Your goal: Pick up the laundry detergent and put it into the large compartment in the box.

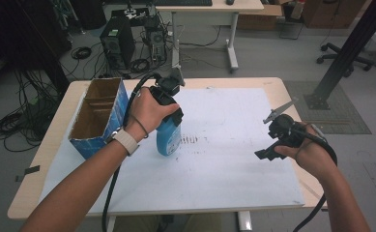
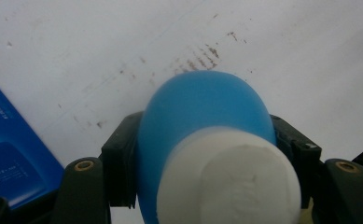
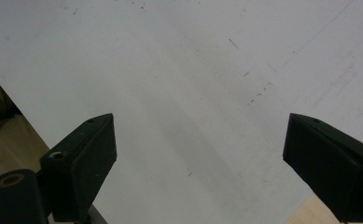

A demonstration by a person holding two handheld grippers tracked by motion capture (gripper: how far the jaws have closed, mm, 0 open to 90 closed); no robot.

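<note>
A blue bottle (image 1: 168,139) with a white cap stands upright on the white sheet (image 1: 224,164), a little left of the middle of the table. My left gripper (image 1: 172,118) comes down on it from above and is shut on its upper part. In the left gripper view the bottle (image 2: 202,107) sits between the two black pads (image 2: 119,158), which press on both its sides. My right gripper (image 1: 267,150) hovers over the sheet's right side, well apart from the bottle. Its jaws (image 3: 198,154) stand wide open with nothing between them.
An open cardboard box (image 1: 98,116) with blue sides stands at the table's left, close beside the bottle; its blue wall (image 2: 11,158) shows at the left gripper's side. Brown smudges (image 1: 190,140) mark the sheet. The wooden table edge (image 1: 277,87) rims the sheet.
</note>
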